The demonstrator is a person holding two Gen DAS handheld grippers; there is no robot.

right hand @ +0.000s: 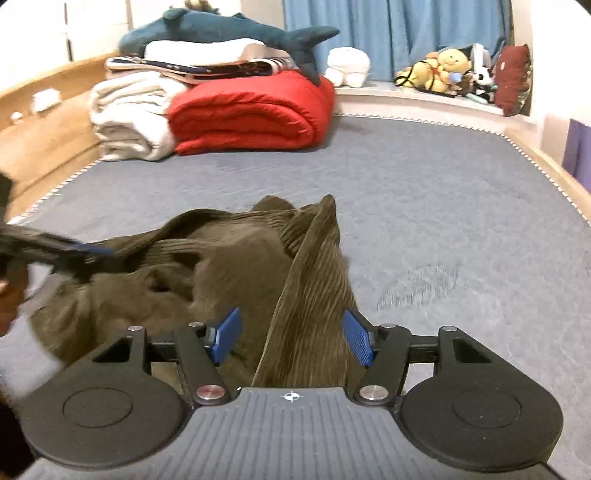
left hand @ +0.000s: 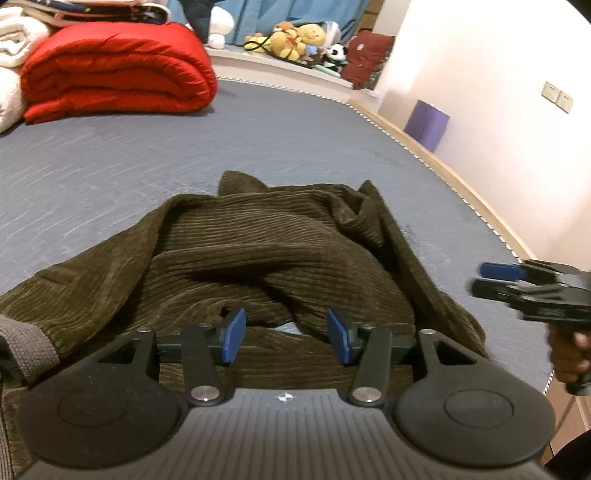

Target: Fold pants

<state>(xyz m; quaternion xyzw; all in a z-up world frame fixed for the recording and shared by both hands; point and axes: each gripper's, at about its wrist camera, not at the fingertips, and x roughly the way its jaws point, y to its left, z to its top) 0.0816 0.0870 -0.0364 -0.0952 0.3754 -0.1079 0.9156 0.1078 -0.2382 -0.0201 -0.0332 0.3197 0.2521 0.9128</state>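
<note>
Dark olive corduroy pants (left hand: pixel 258 251) lie bunched on the grey-blue bed (left hand: pixel 258 129), with a grey waistband at the near left. My left gripper (left hand: pixel 286 336) hovers just over the near folds, open, its blue pads touching nothing. In the right wrist view my right gripper (right hand: pixel 291 338) is open too. A raised ridge of the pants (right hand: pixel 314 277) runs up between its fingers, clear of the left pad. The right gripper (left hand: pixel 491 278) also shows at the right edge of the left wrist view, held in a hand. The left gripper (right hand: pixel 88 253) appears blurred at the far left of the right wrist view.
A folded red duvet (right hand: pixel 255 114) and white blankets (right hand: pixel 129 114) are stacked at the back left, with a plush shark (right hand: pixel 221 31) on top. Plush toys (right hand: pixel 447 72) sit on a ledge behind. The bed's wooden edge (left hand: pixel 443 166) and a purple box (left hand: pixel 426 123) lie to the right.
</note>
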